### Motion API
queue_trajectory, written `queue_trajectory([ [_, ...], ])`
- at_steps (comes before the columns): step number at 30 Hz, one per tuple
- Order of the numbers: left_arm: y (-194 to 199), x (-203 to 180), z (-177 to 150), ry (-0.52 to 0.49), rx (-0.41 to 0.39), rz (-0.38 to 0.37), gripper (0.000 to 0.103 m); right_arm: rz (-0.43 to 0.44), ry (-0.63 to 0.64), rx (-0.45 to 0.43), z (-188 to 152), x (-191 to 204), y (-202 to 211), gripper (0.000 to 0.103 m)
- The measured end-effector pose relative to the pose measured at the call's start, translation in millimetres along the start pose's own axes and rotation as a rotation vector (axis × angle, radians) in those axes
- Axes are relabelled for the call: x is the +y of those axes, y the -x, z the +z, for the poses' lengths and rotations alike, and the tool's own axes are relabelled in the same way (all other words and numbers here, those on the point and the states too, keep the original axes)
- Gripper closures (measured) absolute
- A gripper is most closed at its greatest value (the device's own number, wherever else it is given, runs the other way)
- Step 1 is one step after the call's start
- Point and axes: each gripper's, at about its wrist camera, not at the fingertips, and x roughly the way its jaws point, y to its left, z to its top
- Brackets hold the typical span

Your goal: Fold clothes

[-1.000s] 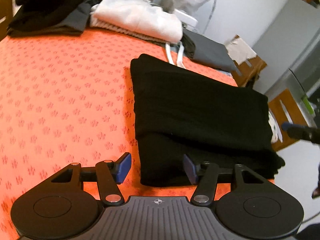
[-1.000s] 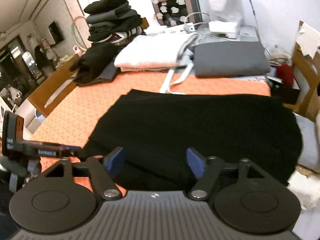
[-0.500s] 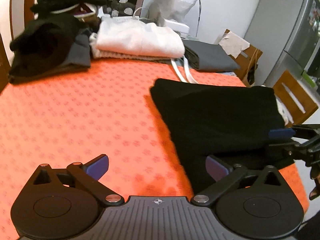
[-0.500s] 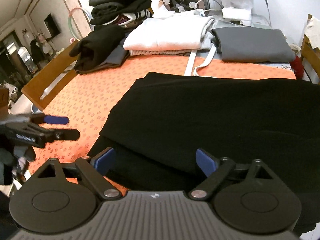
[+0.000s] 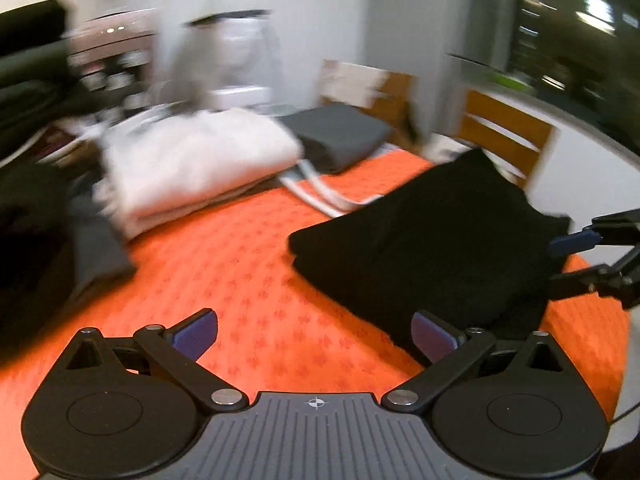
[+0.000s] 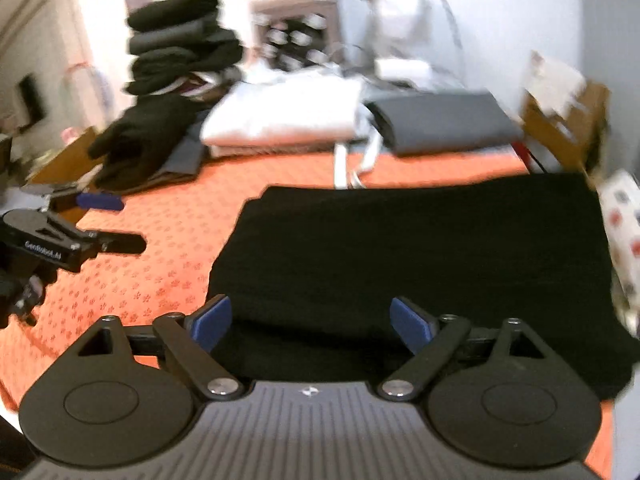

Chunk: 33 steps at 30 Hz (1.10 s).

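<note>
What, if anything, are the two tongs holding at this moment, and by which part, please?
Nothing is held. The left tongs are open over the orange tablecloth; the right tongs are open above the folded black garment, gripping none of it.

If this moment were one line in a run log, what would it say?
task: fold clothes | left gripper: open, empty | right gripper: open, empty, over black garment | garment: folded, on orange cloth
</note>
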Motion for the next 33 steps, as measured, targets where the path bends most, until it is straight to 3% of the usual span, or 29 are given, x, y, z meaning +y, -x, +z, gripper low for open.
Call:
queue_trajectory([
  [5, -43, 42, 24, -0.204, 0.081, -0.208, 0.018, -0.081, -0.256, 0.002, -24, 31, 1, 0.037],
  [7, -59, 51, 31, -0.257, 0.115, -0.253, 0.033, -0.089, -0.330, 0.011, -32, 45, -1, 0.051],
  [9, -76, 58, 37, -0.310, 0.142, -0.298, 0.041, -0.092, -0.389, 0.022, -40, 59, -4, 0.060],
  [13, -104, 58, 45, -0.397, 0.177, -0.380, 0.062, -0.095, -0.435, 0.023, -48, 83, -9, 0.071],
  [22, -130, 62, 48, -0.437, 0.224, -0.537, 0.065, -0.193, -0.607, 0.097, -58, 93, -33, 0.068],
  [29, -146, 60, 47, -0.416, 0.226, -0.632, 0.065, -0.249, -0.730, 0.035, -69, 92, -54, 0.059],
  [33, -142, 61, 49, -0.409, 0.220, -0.633, 0.064, -0.288, -0.734, 0.011, -65, 102, -56, 0.064],
])
